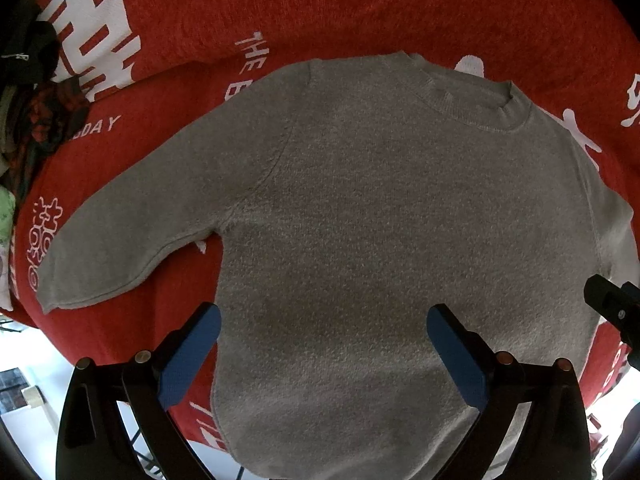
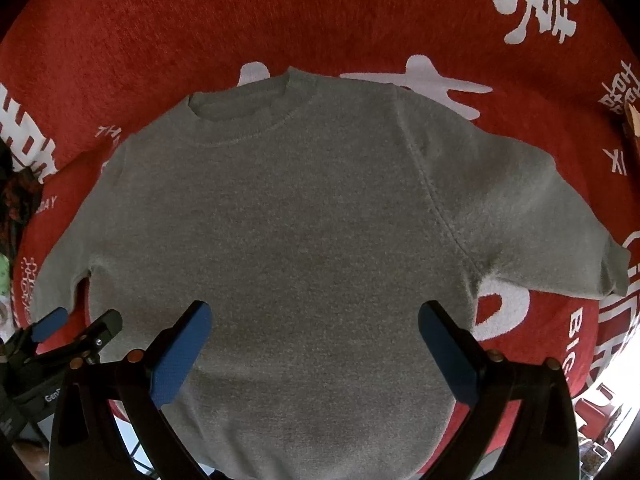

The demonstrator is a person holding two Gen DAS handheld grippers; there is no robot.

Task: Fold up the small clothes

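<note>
Clearly, both my left gripper (image 1: 323, 354) and right gripper (image 2: 315, 350) hung spread wide and empty above the grey sweater (image 1: 360, 248), which lay flat, sleeves out, on the red blanket (image 1: 360, 12). I judged the fuzzy blanket could get pinched along with the knit, dragging it, or a thick sleeve could slip free mid-fold. No containers showed anywhere.

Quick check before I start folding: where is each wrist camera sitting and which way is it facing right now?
Left wrist view: on the left gripper, facing down on the grey sweater and its left sleeve; its open blue pads show.
Right wrist view: on the right gripper, facing down on the sweater's collar and body; open pads frame it.
Shared: the sweater, the red blanket, and each shows part of the other gripper.
</note>
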